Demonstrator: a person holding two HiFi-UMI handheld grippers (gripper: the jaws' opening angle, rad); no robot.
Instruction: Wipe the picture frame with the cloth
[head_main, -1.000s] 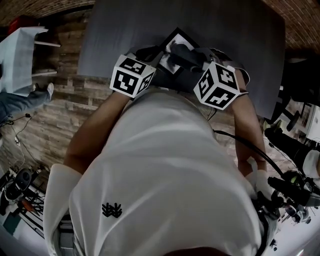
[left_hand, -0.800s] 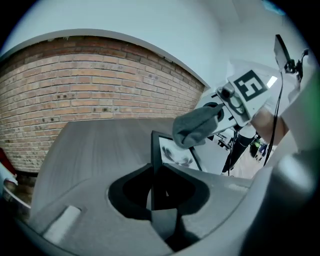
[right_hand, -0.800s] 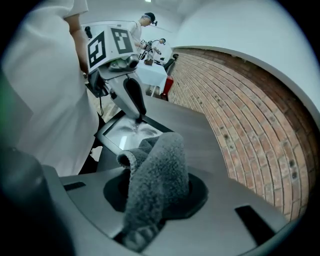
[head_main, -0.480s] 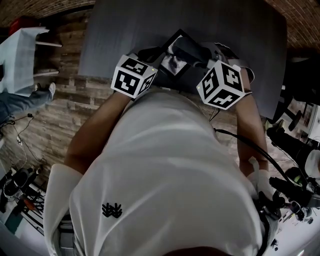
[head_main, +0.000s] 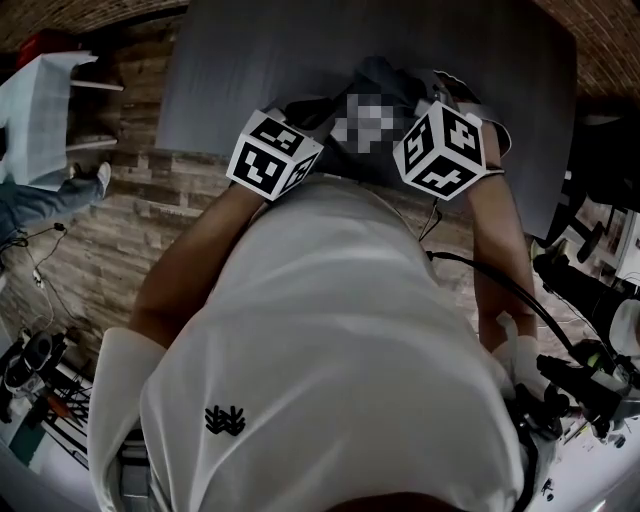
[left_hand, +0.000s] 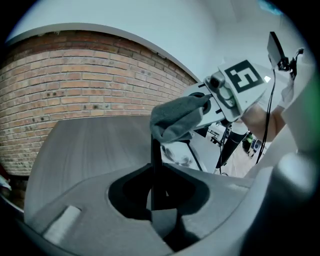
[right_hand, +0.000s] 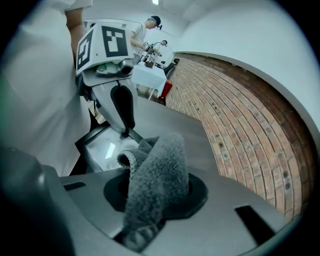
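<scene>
**Picture frame (right_hand: 102, 150) gripped by its edge in the left tool (left_hand: 157, 197), with the cloth (right_hand: 155, 175) in the right tool (right_hand: 150, 200) at its glass.**

Nearest, the left tool's jaws are clamped on one thin edge of the frame, which runs straight out from them and appears to be held clear of the surface (left_hand: 85, 145). The right tool's jaws are closed on the bunched grey cloth, whose free fold sits at the frame's far end. The glass faces the right tool, and the long axis seems to run outward from the left tool's jaws. Judged risk: wiping pressure far from so narrow a grip could lever the frame round or out of the jaws and drop it, and the loosely bunched cloth could pull free. Beyond is a brick wall (left_hand: 75, 75).
</scene>
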